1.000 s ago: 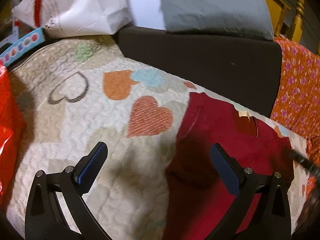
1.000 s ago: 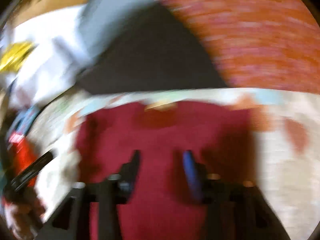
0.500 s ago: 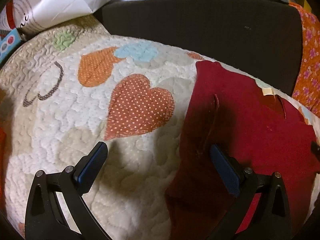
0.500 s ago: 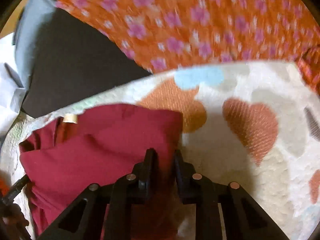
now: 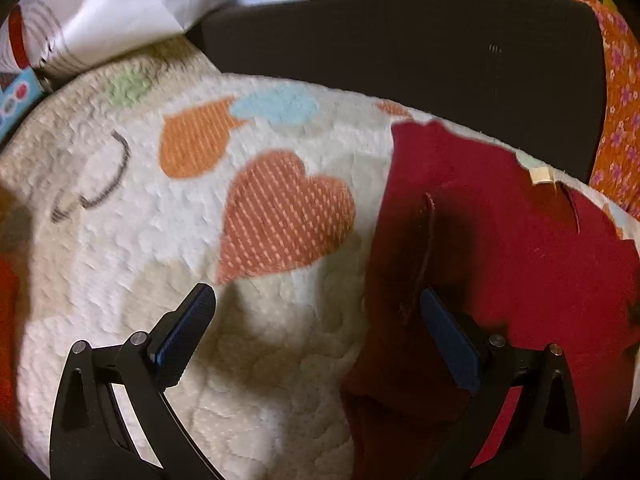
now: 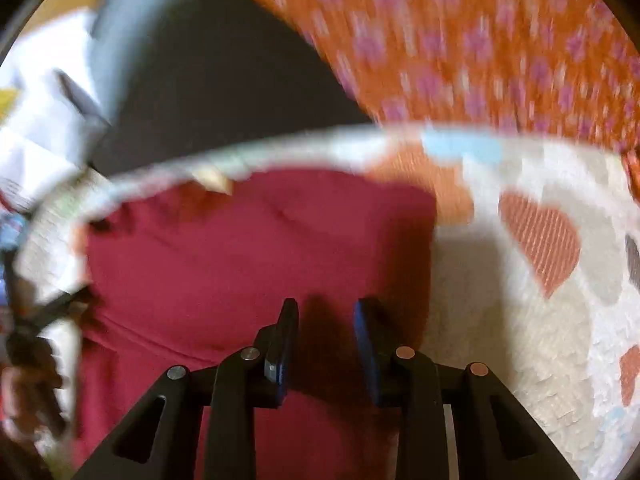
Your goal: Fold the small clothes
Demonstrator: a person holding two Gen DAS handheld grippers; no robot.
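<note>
A dark red garment (image 5: 520, 264) lies spread on a cream quilt (image 5: 120, 280) patterned with orange, blue and green hearts. In the left wrist view it covers the right side of the quilt, its top edge close to the quilt's far border, with a small pale label (image 5: 541, 176) at the neckline. A raised seam or fold runs down its left part.

The left gripper (image 5: 316, 312) hovers with its jaws wide apart — the left finger (image 5: 188, 328) over bare quilt, the right finger (image 5: 448, 336) over the garment's left edge. Nothing is between them.

The right gripper (image 6: 326, 332) is over the garment's right part, near its straight right edge, and its jaws stand a little apart with a clear gap (this view is blurred, so whether the tips touch the cloth cannot be told).

Beyond the quilt sits a dark cushion (image 5: 400, 44), with orange flowered fabric (image 6: 480, 40) to the right and white paper (image 5: 100, 20) at the far left.
</note>
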